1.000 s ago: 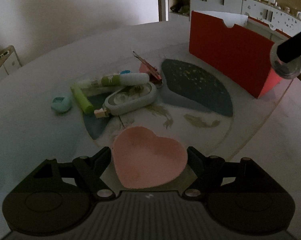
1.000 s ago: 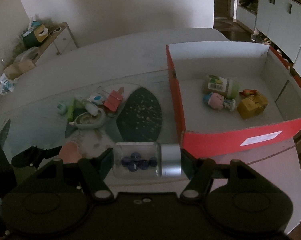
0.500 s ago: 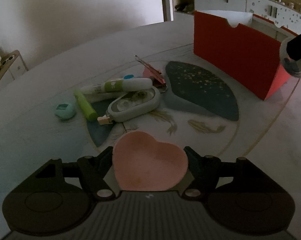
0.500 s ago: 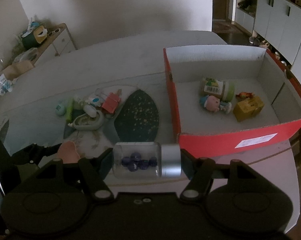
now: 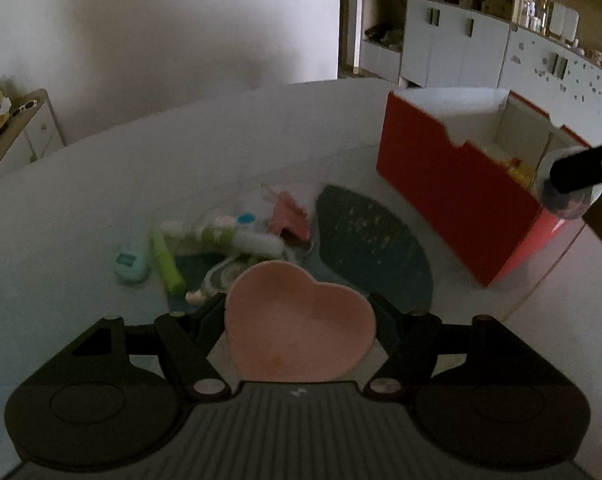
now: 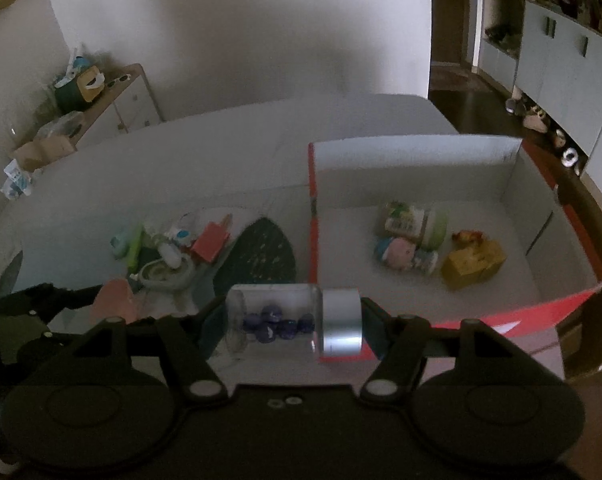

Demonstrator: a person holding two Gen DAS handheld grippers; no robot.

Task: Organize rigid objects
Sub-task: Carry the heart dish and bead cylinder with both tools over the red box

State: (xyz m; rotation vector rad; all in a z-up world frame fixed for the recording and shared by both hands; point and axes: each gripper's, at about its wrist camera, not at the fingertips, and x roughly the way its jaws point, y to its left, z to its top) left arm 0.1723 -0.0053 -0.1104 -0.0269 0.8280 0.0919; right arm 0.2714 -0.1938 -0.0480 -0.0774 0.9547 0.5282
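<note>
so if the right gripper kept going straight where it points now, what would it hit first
Most likely the red cardboard box: the right gripper, shut on a clear jar with a silver lid, points at the box's near left corner. Depth is unclear.

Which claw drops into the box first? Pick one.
Right. Its claw holds the jar right at the box wall; the left claw with the dish sits farther back.

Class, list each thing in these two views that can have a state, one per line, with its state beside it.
Left gripper: shut on the pink heart dish, jaws have just been closing.
Right gripper: shut on the jar.
Jar: capped, lying sideways, blue beads inside.
Red box: open-topped, toys inside.
Green bottle: lying on its side in the box.
Table: small items piled near the dark mat.
</note>
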